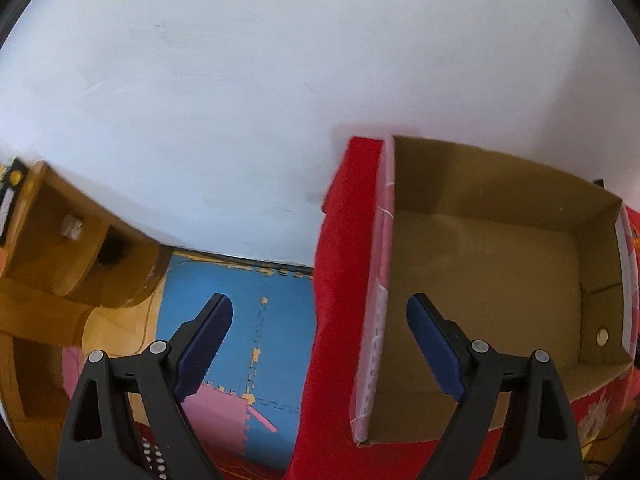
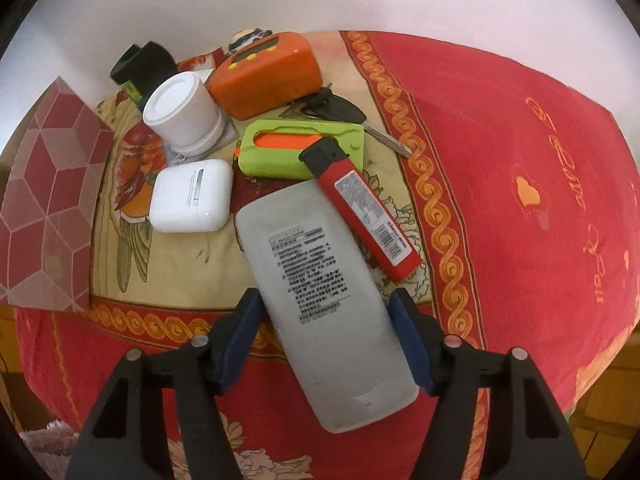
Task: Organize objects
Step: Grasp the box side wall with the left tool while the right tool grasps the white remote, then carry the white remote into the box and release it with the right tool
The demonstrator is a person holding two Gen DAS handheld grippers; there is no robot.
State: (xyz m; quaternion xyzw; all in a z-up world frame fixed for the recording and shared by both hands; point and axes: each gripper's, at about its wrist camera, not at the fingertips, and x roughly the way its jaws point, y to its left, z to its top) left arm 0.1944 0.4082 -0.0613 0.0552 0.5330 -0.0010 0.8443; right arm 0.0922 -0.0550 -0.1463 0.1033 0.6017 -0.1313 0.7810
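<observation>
The right gripper (image 2: 324, 344) clasps the grey remote (image 2: 320, 300), lighter (image 2: 364, 200) at one o'clock; the left gripper (image 1: 316, 344) gapes empty.

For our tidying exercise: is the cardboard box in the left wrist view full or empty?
Empty: the cardboard box shows only its bare brown floor and walls, nothing inside.

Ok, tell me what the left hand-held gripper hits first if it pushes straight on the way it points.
Probably the near side wall of the empty cardboard box, which lies between the open fingers of the left hand-held gripper. The red cloth drapes just beside it; depth is unclear.
</observation>
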